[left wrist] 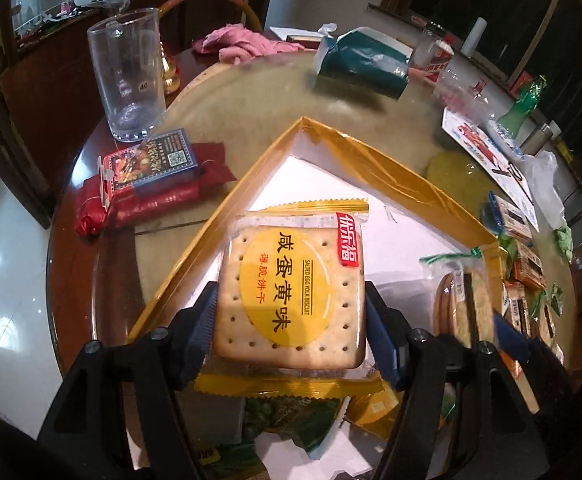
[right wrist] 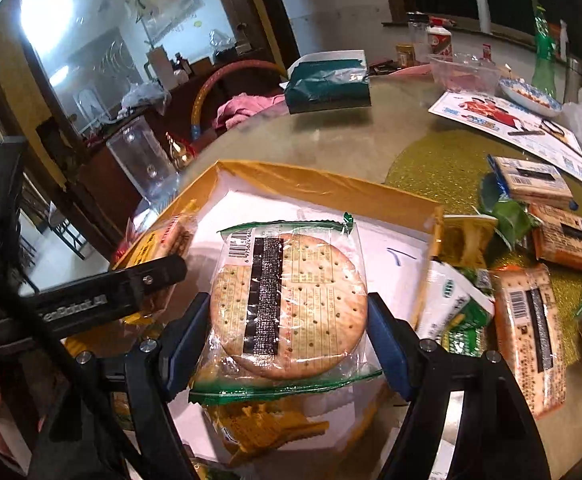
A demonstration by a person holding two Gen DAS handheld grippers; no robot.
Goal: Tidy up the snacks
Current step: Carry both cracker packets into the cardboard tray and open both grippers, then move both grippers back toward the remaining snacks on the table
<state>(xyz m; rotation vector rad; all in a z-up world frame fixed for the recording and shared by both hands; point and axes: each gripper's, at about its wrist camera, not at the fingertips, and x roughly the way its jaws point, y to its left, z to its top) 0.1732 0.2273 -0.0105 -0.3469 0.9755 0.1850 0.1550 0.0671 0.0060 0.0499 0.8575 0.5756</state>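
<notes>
My left gripper [left wrist: 291, 320] is shut on a yellow pack of square salted egg yolk biscuits [left wrist: 291, 292] and holds it over the gold-rimmed box [left wrist: 331, 136] with a white floor. My right gripper [right wrist: 289, 328] is shut on a green-edged clear pack of round crackers [right wrist: 291, 304], held over the same box [right wrist: 323, 184]. The left gripper and its yellow pack also show in the right wrist view [right wrist: 163, 276] at the box's left rim. The round cracker pack shows at the right in the left wrist view [left wrist: 463, 304]. More snack packs lie in the box under both grippers.
Several loose snack packs [right wrist: 527, 332] lie on the glass turntable right of the box. A tall glass mug [left wrist: 127, 76], a red packet with a card box [left wrist: 147, 180], a teal bag [left wrist: 363, 64], a flyer [right wrist: 511, 128], a plastic tub [right wrist: 463, 72] and a green bottle [right wrist: 543, 52] stand around.
</notes>
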